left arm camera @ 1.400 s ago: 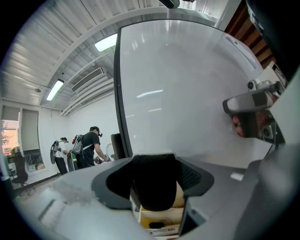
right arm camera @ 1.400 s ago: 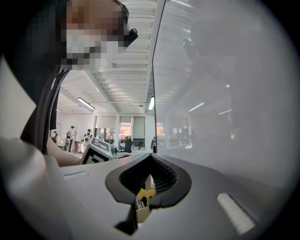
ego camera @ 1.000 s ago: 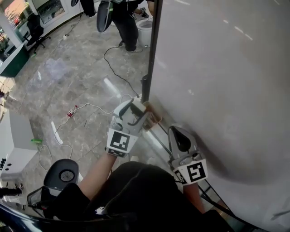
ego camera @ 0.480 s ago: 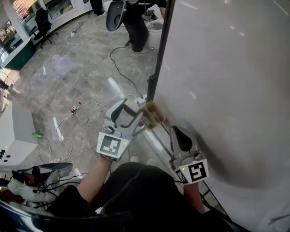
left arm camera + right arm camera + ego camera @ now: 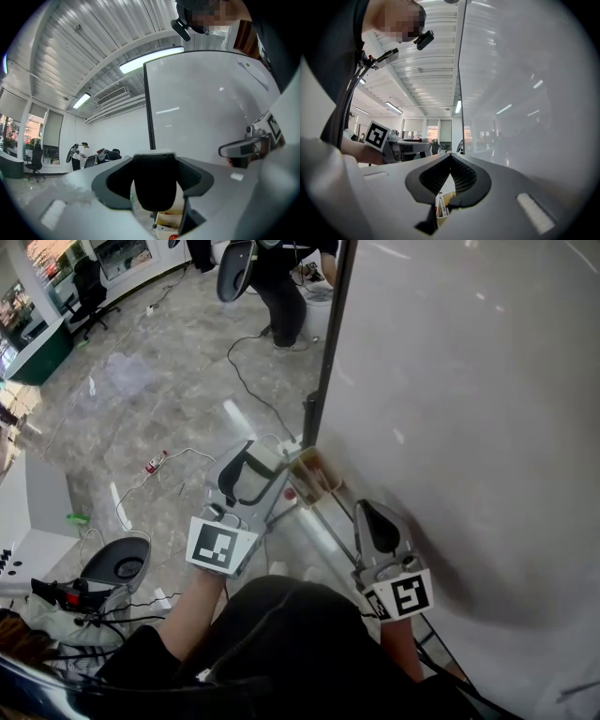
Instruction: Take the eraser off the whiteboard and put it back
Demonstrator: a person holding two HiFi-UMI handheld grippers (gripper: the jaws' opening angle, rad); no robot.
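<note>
The eraser (image 5: 154, 187), a black felt block with a white back, sits clamped between the jaws of my left gripper (image 5: 154, 176). In the head view the left gripper (image 5: 270, 463) hangs just left of the whiteboard (image 5: 469, 409), beside its black edge post (image 5: 326, 352), above a beige marker box (image 5: 314, 479). My right gripper (image 5: 368, 514) is close to the board's lower part with its jaws meeting at the tips and nothing between them. In the right gripper view, the right gripper (image 5: 451, 158) shows markers in the box below.
Cables (image 5: 178, 460) trail over the grey stone floor at the left. A person (image 5: 281, 287) and an office chair (image 5: 234, 268) stand beyond the board's edge. A round chair base (image 5: 117, 563) lies at the lower left.
My left gripper, still holding the eraser, has shifted a little to the left and upward beside the board's edge. The right gripper has stayed where it was.
</note>
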